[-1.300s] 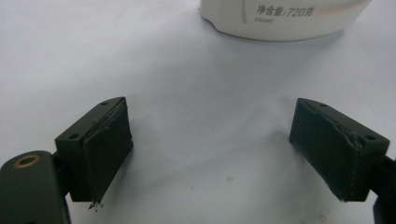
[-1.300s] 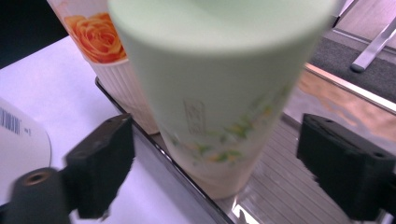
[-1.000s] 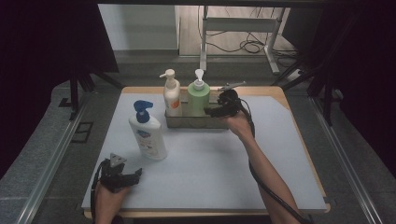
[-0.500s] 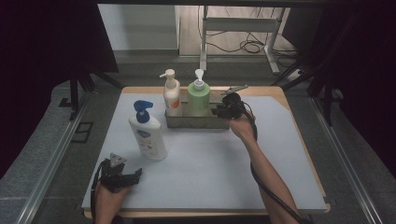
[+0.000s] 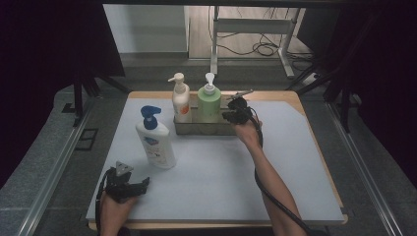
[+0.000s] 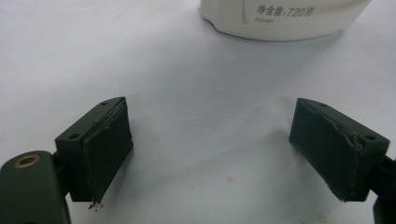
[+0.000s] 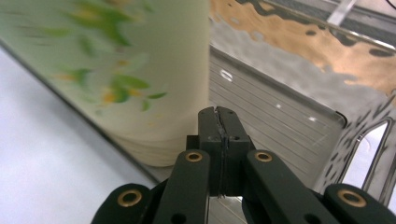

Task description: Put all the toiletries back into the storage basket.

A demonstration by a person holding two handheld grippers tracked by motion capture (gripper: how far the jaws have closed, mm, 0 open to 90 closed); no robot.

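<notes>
R gripper (image 7: 219,122) jaws just finished closing, now clenching on nothing inside metal tray (image 7: 280,112), green bottle (image 7: 130,70) sitting just left of jaws; L gripper (image 6: 210,149) resting w/ jaws released, white bottle (image 6: 285,18) ahead.

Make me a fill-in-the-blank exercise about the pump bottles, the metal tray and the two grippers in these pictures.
1. The green pump bottle stands inside the metal ____.
2. The large white bottle on the table has a ____ pump.
3. The right gripper, low inside the metal tray, has its jaws ____.
4. The left gripper has its jaws ____, nothing between them.

Missing words: tray; blue; shut; open
</notes>
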